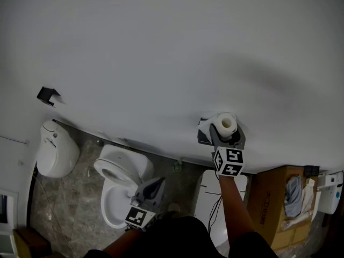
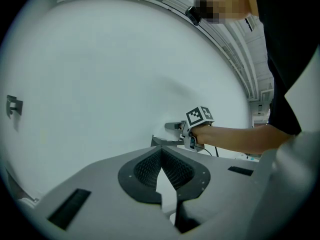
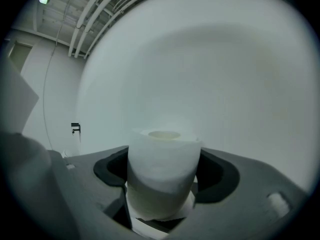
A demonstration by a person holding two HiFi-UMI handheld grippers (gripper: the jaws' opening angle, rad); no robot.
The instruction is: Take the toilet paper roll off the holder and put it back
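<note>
1. White wall (image 1: 161, 47) fills most of the view, with a toilet (image 1: 121, 181) down low by the floor.
2. Right gripper (image 1: 226, 129) is clamped on the toilet paper roll (image 1: 226, 121), which stands upright with its core hole facing up, close to the wall.
3. Holder (image 1: 203, 136) sits just left of the roll. It's mostly hidden behind the gripper, so I can't tell if the roll touches it.
4. The roll's bottom edge is buried between the jaws.
5. Left gripper (image 1: 160, 180) hangs above the toilet, jaws together, nothing in them.

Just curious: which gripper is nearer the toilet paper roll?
Right: the right gripper has the toilet paper roll between its jaws; the left gripper sits back toward the person, well apart.
</note>
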